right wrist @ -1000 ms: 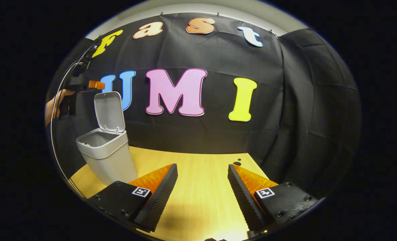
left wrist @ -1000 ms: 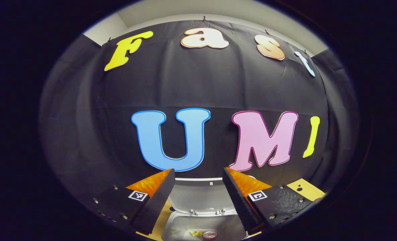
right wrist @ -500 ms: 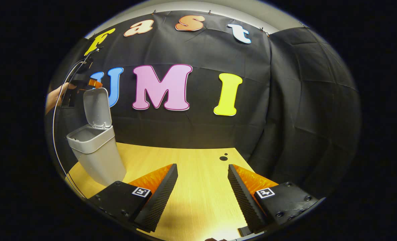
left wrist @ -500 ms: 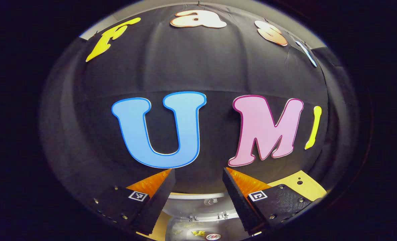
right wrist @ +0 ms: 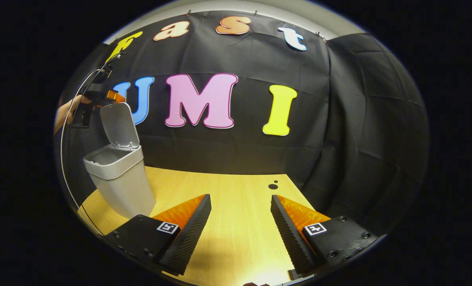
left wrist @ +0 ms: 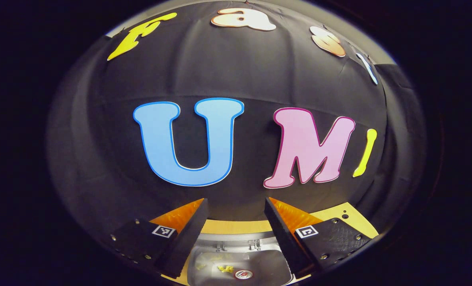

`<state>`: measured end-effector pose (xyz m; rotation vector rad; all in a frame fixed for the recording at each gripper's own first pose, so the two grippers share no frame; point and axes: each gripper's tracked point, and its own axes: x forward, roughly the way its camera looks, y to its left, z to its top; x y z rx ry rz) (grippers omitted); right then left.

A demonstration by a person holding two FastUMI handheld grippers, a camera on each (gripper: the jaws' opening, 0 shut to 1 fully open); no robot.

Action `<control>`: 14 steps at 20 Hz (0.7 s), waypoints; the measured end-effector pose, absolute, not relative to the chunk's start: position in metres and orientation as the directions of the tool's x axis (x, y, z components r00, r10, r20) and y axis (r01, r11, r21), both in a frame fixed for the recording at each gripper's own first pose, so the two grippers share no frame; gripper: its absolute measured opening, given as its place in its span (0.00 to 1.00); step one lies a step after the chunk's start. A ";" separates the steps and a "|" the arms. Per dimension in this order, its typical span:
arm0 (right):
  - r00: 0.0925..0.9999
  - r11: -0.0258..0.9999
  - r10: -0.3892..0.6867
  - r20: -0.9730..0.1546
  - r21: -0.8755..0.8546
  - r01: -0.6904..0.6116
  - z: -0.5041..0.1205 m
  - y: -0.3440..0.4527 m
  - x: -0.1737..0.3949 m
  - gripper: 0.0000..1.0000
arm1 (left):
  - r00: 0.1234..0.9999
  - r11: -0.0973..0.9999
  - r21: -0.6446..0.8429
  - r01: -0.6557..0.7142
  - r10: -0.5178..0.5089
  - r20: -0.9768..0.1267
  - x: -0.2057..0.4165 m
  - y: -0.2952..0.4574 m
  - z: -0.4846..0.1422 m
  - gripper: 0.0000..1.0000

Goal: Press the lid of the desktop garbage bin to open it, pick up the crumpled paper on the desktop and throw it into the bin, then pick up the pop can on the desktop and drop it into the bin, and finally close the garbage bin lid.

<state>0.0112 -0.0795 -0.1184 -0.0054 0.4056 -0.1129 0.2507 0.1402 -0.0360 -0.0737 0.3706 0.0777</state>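
Garbage bin (right wrist: pixel 118 180): 1 unit, grey, stands on wooden desktop (right wrist: pixel 236 206) at its left rear, close to black cloth wall (right wrist: pixel 339 119). Lid (right wrist: pixel 119 125) is hinged up, leaning slightly fwd over the opening.

Left gripper view looks down into the bin opening (left wrist: pixel 259 262) btwn the fingers: 1 pop can (left wrist: pixel 242 274), top end up, red rim, lies at bin bottom; body mostly cut off by view edge. 1 yellowish crumpled paper (left wrist: pixel 225 269) sits just beside the can on its left; small, hard to make out. Pale smudges further left in bin: cannot tell what.

Left gripper (left wrist: pixel 236 232): fingers apart, nothing btwn them, held above bin opening. In right gripper view the same gripper (right wrist: pixel 100 99) shows just behind the lid's top edge, held by a hand (right wrist: pixel 65 113); contact w/ lid cannot be told.

Right gripper (right wrist: pixel 239 228): fingers apart, empty, over bare desktop, well apart from bin, which stands fwd-left of it. 2 dark dots (right wrist: pixel 273 186) on desktop near far edge.
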 end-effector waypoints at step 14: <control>0.896 0.999 0.040 -0.443 -0.001 -0.045 -0.140 -0.022 0.020 0.98 | 0.891 0.987 -0.084 -0.136 0.085 -0.445 0.142 0.116 -0.148 0.94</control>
